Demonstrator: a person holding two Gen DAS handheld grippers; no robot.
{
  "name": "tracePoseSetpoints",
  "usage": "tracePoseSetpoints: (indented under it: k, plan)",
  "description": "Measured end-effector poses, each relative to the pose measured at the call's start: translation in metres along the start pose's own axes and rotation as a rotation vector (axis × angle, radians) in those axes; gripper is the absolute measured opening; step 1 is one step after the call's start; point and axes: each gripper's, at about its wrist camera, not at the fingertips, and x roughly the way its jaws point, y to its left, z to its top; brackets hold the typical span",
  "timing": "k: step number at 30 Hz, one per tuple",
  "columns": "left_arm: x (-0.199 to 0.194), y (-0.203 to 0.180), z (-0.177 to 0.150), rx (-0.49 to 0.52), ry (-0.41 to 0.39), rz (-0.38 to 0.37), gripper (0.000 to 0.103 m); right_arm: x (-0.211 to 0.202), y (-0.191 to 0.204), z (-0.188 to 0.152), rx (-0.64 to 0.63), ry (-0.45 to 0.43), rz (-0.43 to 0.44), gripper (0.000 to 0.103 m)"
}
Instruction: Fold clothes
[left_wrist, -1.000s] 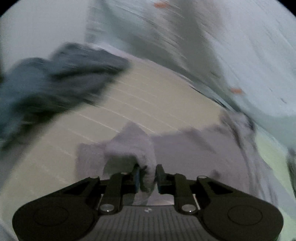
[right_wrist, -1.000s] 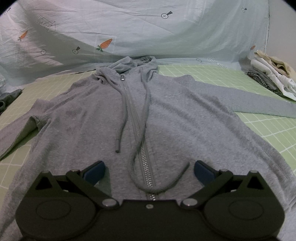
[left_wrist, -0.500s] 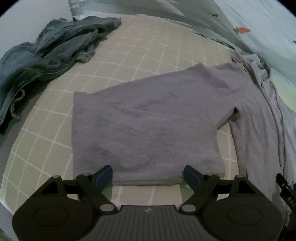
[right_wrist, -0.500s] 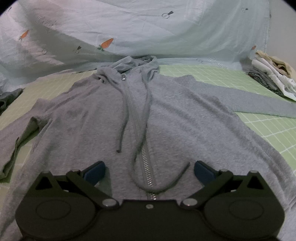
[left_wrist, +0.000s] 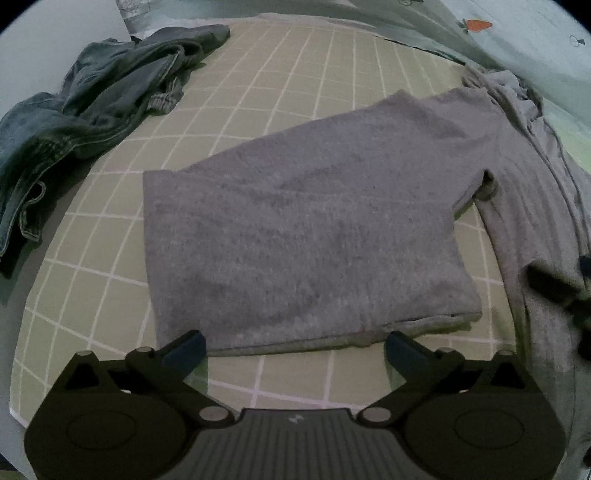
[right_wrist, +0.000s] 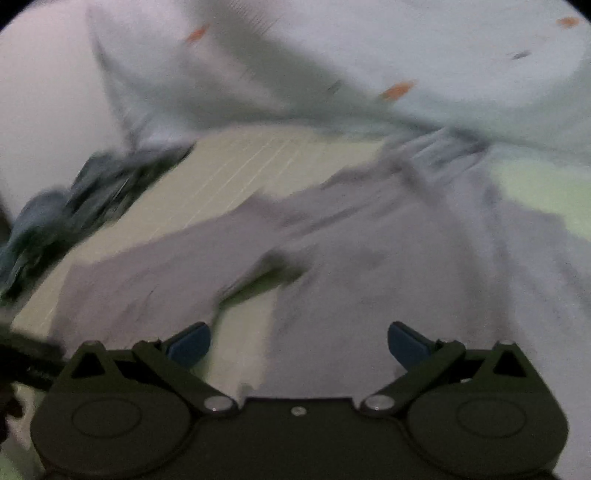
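A grey zip hoodie (left_wrist: 306, 229) lies flat on a green checked mat (left_wrist: 280, 96); its sleeve is spread toward me and the body runs along the right edge of the left wrist view. My left gripper (left_wrist: 295, 345) hovers at the sleeve's cuff edge, its jaws opening wide, and the blue pads touch nothing. The right wrist view is motion-blurred; the hoodie (right_wrist: 369, 266) fills its middle and right. My right gripper (right_wrist: 298, 341) is open above the gap between sleeve and body, with nothing in it.
A crumpled pile of blue denim (left_wrist: 96, 99) lies at the mat's far left, also blurred in the right wrist view as denim (right_wrist: 74, 206). A pale sheet with carrot prints (left_wrist: 517, 33) rises behind the mat. The mat's near edge (left_wrist: 18, 413) drops off at lower left.
My left gripper let go of the grey sleeve and opened wide; the sleeve now lies flat. My right gripper swung left from the hoodie's zip toward the sleeve, blurring its view.
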Motion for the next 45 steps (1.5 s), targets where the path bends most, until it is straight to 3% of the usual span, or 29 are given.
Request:
tracePoseSetpoints:
  k: [7, 10, 11, 20, 23, 27, 36, 45]
  plan:
    - [0.003, -0.005, -0.001, 0.047, 0.009, 0.032, 0.103, 0.011, 0.02, -0.002, -0.045, 0.055, 0.088, 0.077]
    - [0.004, -0.006, -0.001, 0.042, 0.01, 0.038, 0.103, 0.017, 0.016, 0.002, -0.008, 0.081, 0.145, 0.056]
    - [0.003, -0.006, -0.001, 0.041, 0.01, 0.039, 0.103, 0.019, 0.015, 0.003, 0.007, 0.091, 0.167, 0.044]
    - [0.003, -0.008, 0.0, 0.04, 0.004, 0.047, 0.103, 0.027, 0.018, 0.003, 0.087, 0.124, 0.294, 0.027]
    - [0.003, -0.007, 0.0, 0.041, 0.004, 0.047, 0.103, 0.033, 0.017, 0.003, 0.121, 0.147, 0.319, 0.026]
    - [0.004, -0.008, 0.0, 0.041, 0.008, 0.049, 0.103, 0.037, 0.017, 0.003, 0.121, 0.162, 0.333, 0.011]
    - [0.003, -0.015, 0.009, 0.033, 0.045, 0.048, 0.103, 0.016, 0.015, 0.008, 0.095, 0.101, 0.338, 0.008]
    - [-0.036, -0.066, 0.016, 0.033, -0.09, 0.058, 0.103, -0.024, -0.035, 0.029, 0.138, -0.02, 0.348, 0.007]
